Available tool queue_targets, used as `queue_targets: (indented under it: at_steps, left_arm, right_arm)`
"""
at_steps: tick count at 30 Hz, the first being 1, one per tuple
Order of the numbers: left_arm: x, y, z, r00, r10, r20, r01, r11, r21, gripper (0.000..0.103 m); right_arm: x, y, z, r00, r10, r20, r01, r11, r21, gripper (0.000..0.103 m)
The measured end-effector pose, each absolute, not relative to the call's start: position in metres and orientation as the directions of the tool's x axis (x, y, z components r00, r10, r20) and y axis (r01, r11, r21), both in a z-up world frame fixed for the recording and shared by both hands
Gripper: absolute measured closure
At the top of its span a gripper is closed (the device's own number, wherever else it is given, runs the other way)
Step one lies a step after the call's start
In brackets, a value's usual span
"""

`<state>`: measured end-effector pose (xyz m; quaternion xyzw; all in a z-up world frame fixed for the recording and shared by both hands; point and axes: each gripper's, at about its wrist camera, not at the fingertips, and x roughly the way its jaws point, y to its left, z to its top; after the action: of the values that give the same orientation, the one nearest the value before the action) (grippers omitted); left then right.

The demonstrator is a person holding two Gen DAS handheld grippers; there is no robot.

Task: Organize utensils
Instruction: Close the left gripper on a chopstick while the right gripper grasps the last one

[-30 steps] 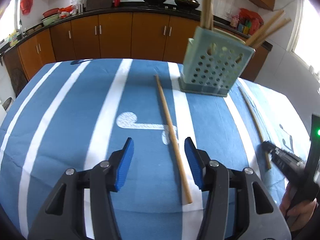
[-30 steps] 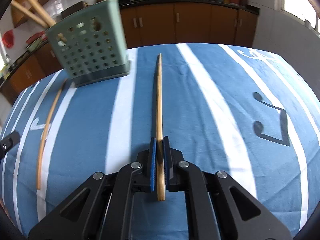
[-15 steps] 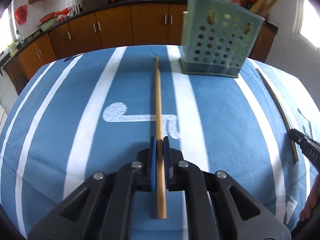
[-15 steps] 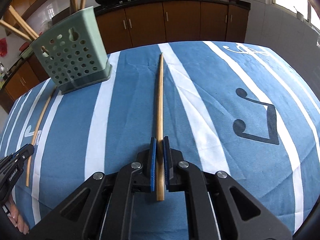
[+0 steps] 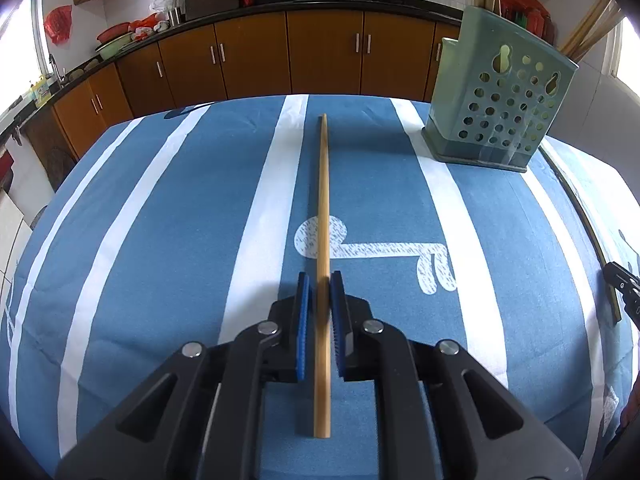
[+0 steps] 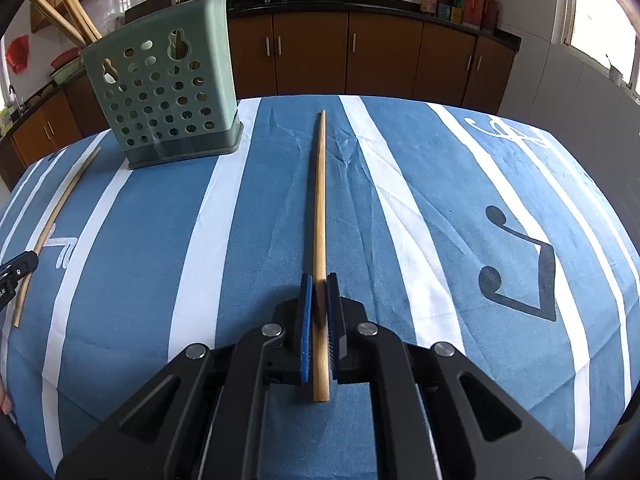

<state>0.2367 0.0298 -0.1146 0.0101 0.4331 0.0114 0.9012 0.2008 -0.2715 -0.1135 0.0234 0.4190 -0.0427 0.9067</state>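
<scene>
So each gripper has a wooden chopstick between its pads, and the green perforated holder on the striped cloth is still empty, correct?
Not quite: the green holder is not empty. The right wrist view shows several wooden sticks already standing in it. The rest holds: the left gripper and the right gripper each have a chopstick between their pads.

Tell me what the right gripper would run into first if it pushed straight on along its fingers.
Probably the blue striped tablecloth: the right gripper, shut on a chopstick, points down at it. The green utensil holder stands off to the left of that line, though depth is hard to judge.
</scene>
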Motion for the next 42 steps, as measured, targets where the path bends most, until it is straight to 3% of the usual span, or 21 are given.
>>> queue_targets:
  at_steps: [42]
  left_arm:
    - [0.2373, 0.0312, -0.1128, 0.624, 0.001, -0.782, -0.015, 1.0, -0.011, 0.088]
  right_arm:
    - [0.2013, -0.2694, -0.1136, 0.644, -0.056, -0.763, 0.098, 0.995, 0.01, 0.094]
